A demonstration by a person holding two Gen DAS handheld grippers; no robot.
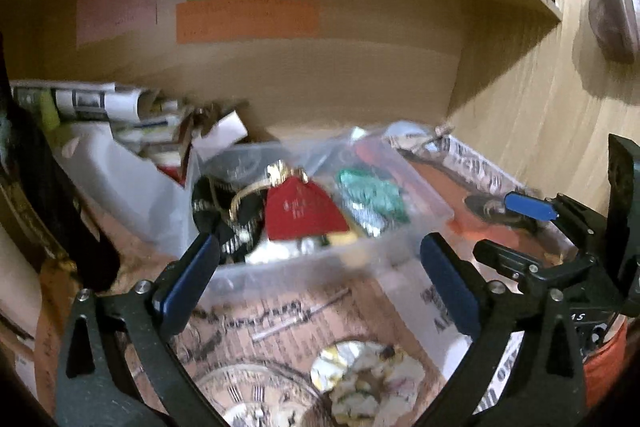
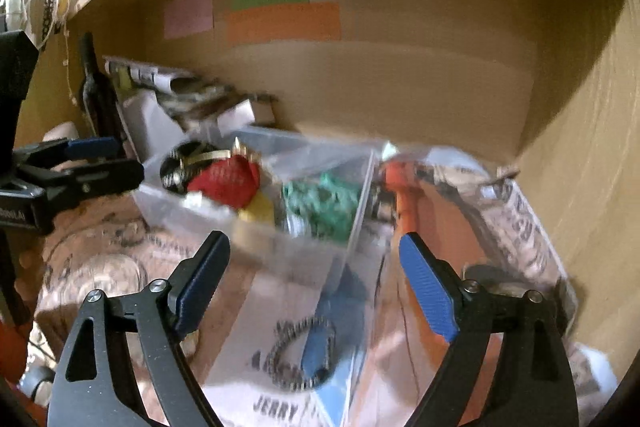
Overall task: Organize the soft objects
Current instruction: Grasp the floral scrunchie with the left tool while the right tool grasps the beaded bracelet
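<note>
We hold the left gripper (image 1: 320, 259) wide open with nothing between its blue ribbed pads, just short of the near wall of the clear plastic bin (image 1: 300, 271); the right gripper (image 2: 314, 267) is spread just as wide and empty, at that bin's near right corner. In the left wrist view the right gripper (image 1: 508, 227) juts in from the edge, its body cut off by the frame.

The wooden shelf alcove (image 1: 320, 83) rises behind the bin, smooth and brown, with pink, green and orange paper labels (image 1: 248, 21) on its back wall; their writing is too blurred to read.

Inside the bin lies the red pouch (image 1: 304, 215), soft and roughly triangular, its gathered gold-trimmed neck pointing away from us toward the back wall, long axis running front to back. To its left a black patterned pouch (image 1: 212, 207) is half hidden behind the left finger. To its right sits a green beaded bundle (image 1: 372, 199) under crinkled clear plastic, hard to make out. A yellow scrap (image 2: 260, 207) peeks out below the red pouch, mostly covered.

In front of the bin, printed paper with a clock face (image 1: 256, 395) is cut off by the frame
</note>
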